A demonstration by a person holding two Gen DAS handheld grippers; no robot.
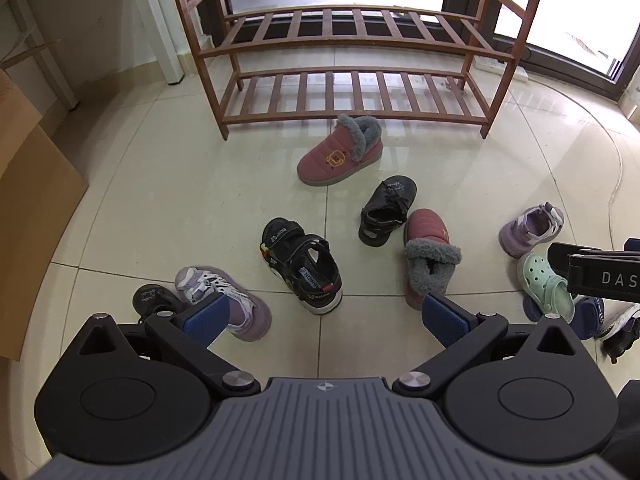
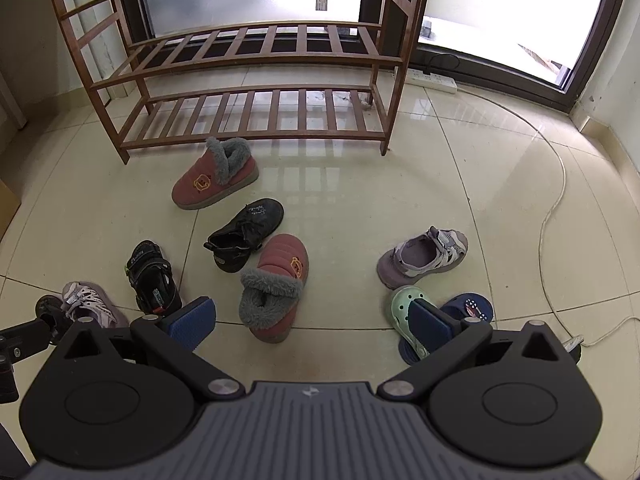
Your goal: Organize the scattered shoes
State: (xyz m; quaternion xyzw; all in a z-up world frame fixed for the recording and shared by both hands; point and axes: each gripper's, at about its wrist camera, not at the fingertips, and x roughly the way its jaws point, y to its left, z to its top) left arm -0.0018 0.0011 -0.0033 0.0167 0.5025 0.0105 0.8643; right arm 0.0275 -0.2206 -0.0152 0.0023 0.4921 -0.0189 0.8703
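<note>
While both grippers are hovering over the tiled floor (image 2: 460,152), the left gripper (image 1: 324,316) and right gripper (image 2: 312,316) are each holding their jaws wide apart, gripping nothing. Shoes are lying scattered below: a pink fur-lined slipper (image 1: 340,152) at twelve o'clock, just before the wooden shoe rack (image 1: 348,80); its mate (image 2: 276,284) near centre, touching a black shoe (image 2: 246,236); a black sandal (image 1: 302,266); lilac sneakers at nine (image 1: 224,296) and three o'clock (image 2: 422,256); a mint clog (image 2: 404,312) (resting on a navy slipper (image 2: 468,308)). Visible rack shelves are standing bare, presumably awaiting pairs.
</note>
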